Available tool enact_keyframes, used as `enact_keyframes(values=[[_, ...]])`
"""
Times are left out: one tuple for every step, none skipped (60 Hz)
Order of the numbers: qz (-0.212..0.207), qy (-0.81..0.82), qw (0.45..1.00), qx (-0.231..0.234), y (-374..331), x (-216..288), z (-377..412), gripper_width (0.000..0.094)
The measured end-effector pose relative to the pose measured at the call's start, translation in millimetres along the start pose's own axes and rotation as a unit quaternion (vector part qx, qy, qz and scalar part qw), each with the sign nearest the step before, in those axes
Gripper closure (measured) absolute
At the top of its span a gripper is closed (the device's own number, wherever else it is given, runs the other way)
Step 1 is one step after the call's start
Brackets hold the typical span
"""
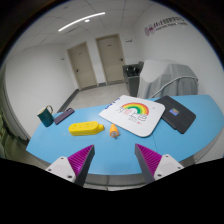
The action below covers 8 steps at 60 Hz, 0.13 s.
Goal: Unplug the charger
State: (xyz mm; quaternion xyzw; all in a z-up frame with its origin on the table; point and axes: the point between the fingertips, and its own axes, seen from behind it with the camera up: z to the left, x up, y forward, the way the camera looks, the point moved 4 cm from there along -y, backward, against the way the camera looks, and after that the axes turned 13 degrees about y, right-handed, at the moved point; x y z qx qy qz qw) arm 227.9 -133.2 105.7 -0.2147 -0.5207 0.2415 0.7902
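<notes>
Gripper view. Gripper [114,158] positioned above the near edge of a light blue table [60,145], fingers spread wide apart, nothing held between them. Purple pads [82,157] visible on the inner faces of both fingers, with only bare tabletop in the gap.

Beyond the fingers, left of centre: a yellow power strip [85,128] lying flat on the table. Just beside its right end: a small yellow-orange charger [115,131], close to the strip; could not be determined whether plugged in or merely touching. Both well ahead of the fingertips, not between them.

Farther back, right of centre: a white square card with a rainbow print [135,112], lying flat. To its right: a dark rectangular case [177,112], also flat, near the far right edge of the table. At the far left of the table: a teal cup-like object [45,117] standing upright, with a small yellow item [64,116] just beside it.

Behind the table: white walls, two closed doors [96,60], ceiling strip lights [82,21], and a grey covered object [165,75] at the right.
</notes>
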Motion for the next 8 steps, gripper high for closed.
enact_keyframes(values=[[-0.004,0.0,1.0,0.002,-9.9,-0.7,-1.6,0.0096],[-0.008,0.0,1.0,0.003,-19.4,-1.4,-3.2,0.0105],[-0.012,0.001,1.0,0.004,-29.1,-2.2,-4.8,0.0101],[-0.015,0.002,1.0,0.003,-38.9,-2.5,-6.5,0.0102],[-0.018,0.004,1.0,0.002,-47.8,-3.3,-8.2,0.0105],[-0.02,0.006,1.0,0.002,-56.9,-4.4,-9.8,0.0103],[-0.022,0.008,1.0,0.002,-65.7,-5.6,-11.7,0.0101],[-0.024,0.01,1.0,0.002,-73.9,-6.9,-13.5,0.0106]])
